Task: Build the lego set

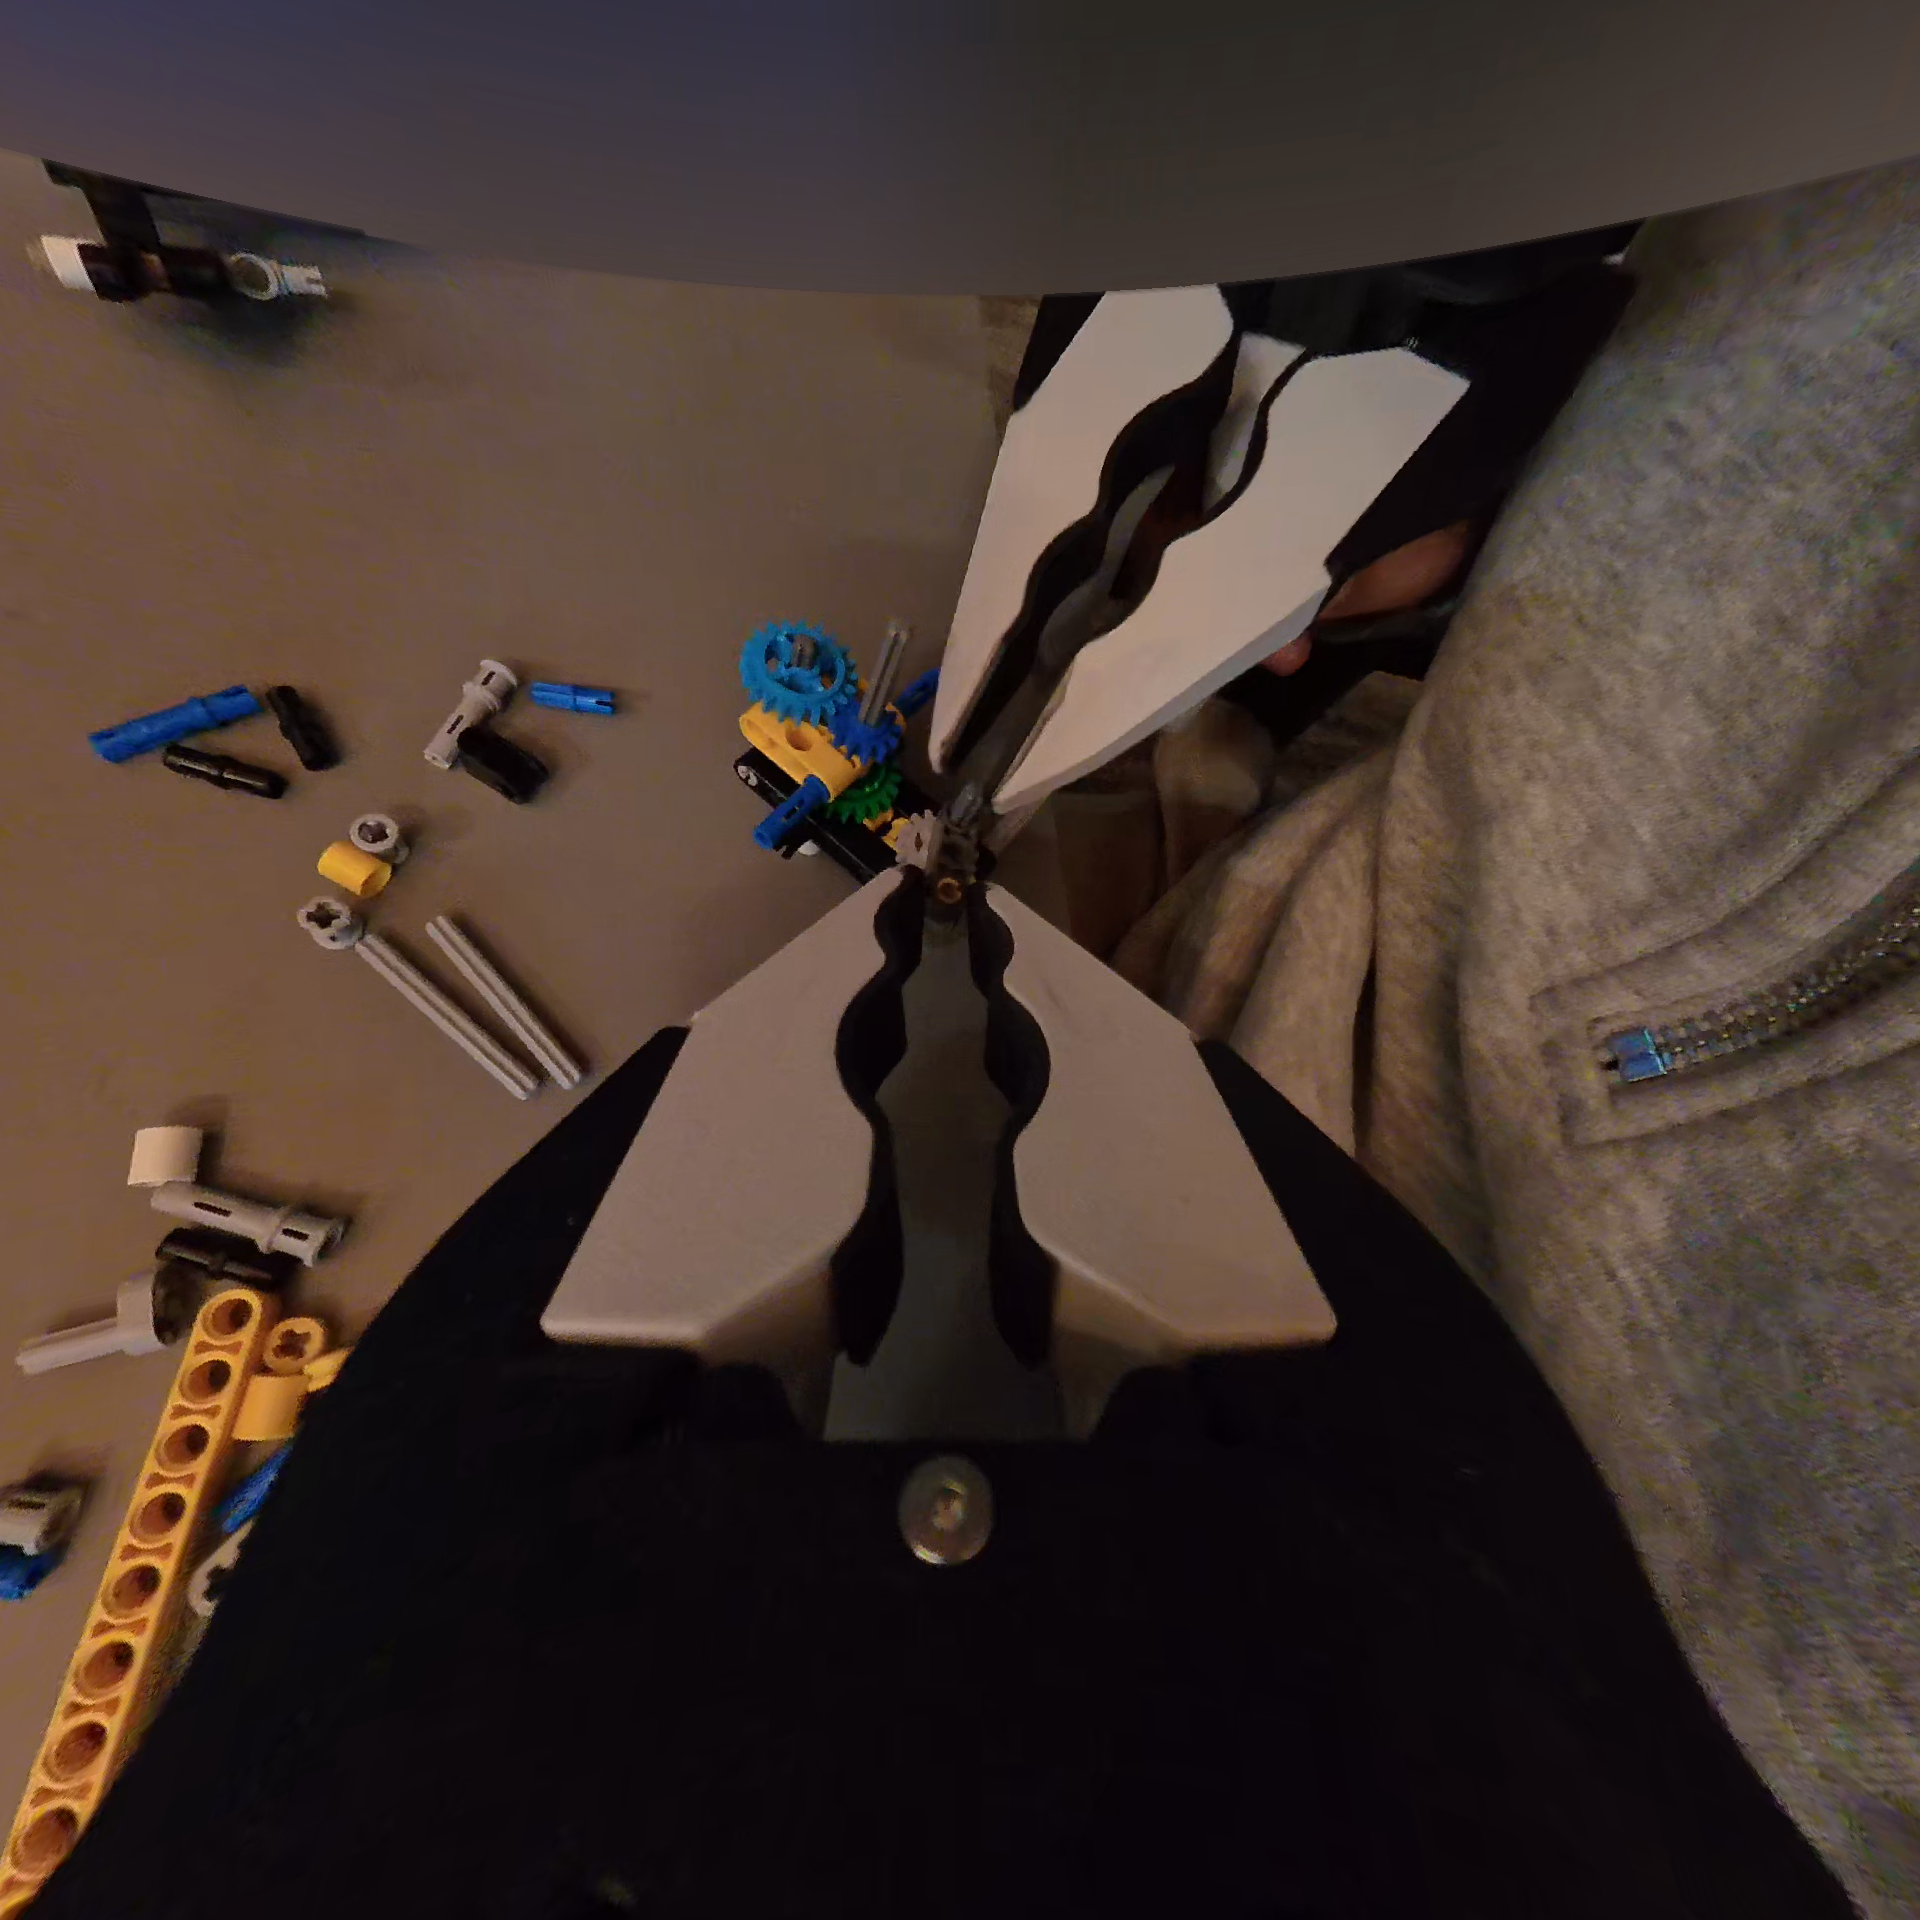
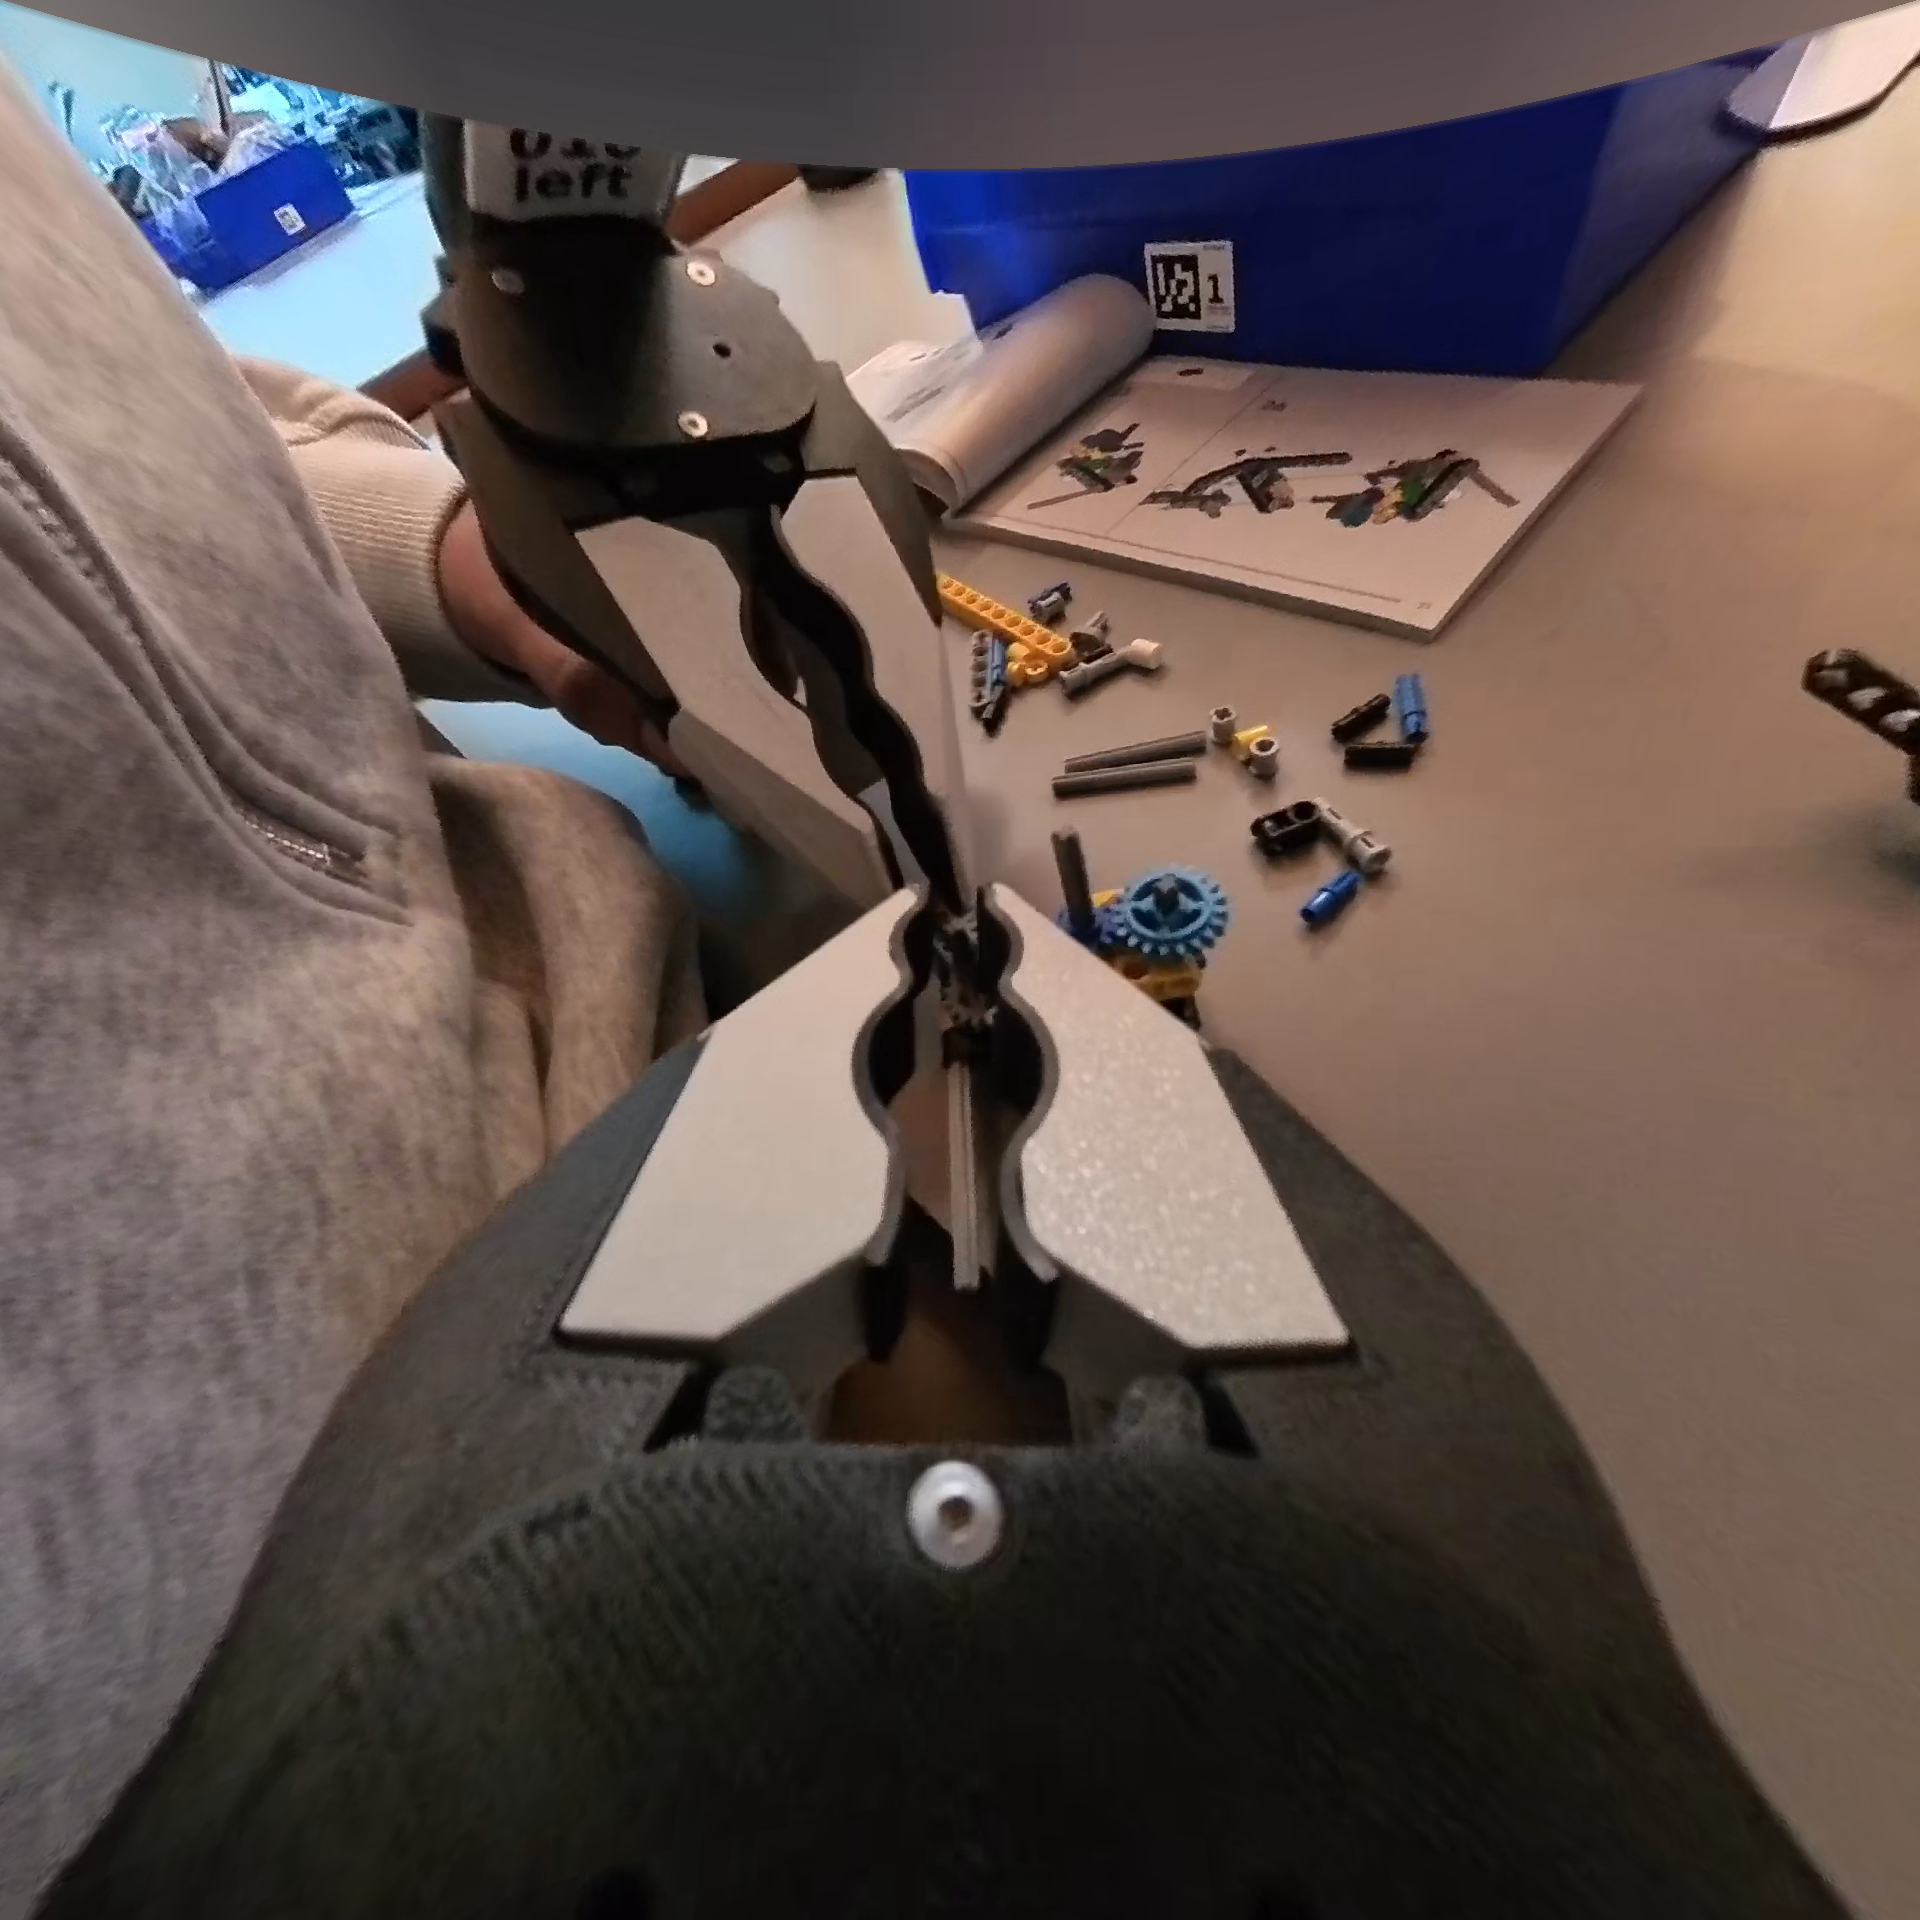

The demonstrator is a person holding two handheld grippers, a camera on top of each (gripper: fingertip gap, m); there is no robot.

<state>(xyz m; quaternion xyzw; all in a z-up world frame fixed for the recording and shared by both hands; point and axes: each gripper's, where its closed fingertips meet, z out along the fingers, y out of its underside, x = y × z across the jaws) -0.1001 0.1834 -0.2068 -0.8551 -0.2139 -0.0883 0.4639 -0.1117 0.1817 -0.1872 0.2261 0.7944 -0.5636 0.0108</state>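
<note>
My right gripper (image 2: 956, 920) is shut on a grey axle (image 2: 968, 1174) that lies along its fingers, with small grey gears (image 2: 958, 971) at the tip end. My left gripper (image 1: 943, 883) is shut on a small grey piece at that axle's end, tip to tip with the right gripper (image 1: 966, 805), above the table's near edge. The small gears (image 1: 920, 836) show between the two tips. The left gripper (image 2: 938, 888) comes down from above in the right wrist view. A gear assembly (image 1: 821, 748) with blue and green gears on yellow and black parts stands just beyond the tips; it also shows in the right wrist view (image 2: 1153, 925).
Loose pins, bushes and two grey axles (image 1: 468, 1008) lie scattered on the brown table (image 1: 623, 468). A long yellow beam (image 1: 156, 1507) lies near left. An open instruction booklet (image 2: 1299, 499) and a blue bin (image 2: 1351, 208) are at the back. A person's grey sweatshirt (image 1: 1662, 935) fills the near side. The grippers are tip to tip, or close to it.
</note>
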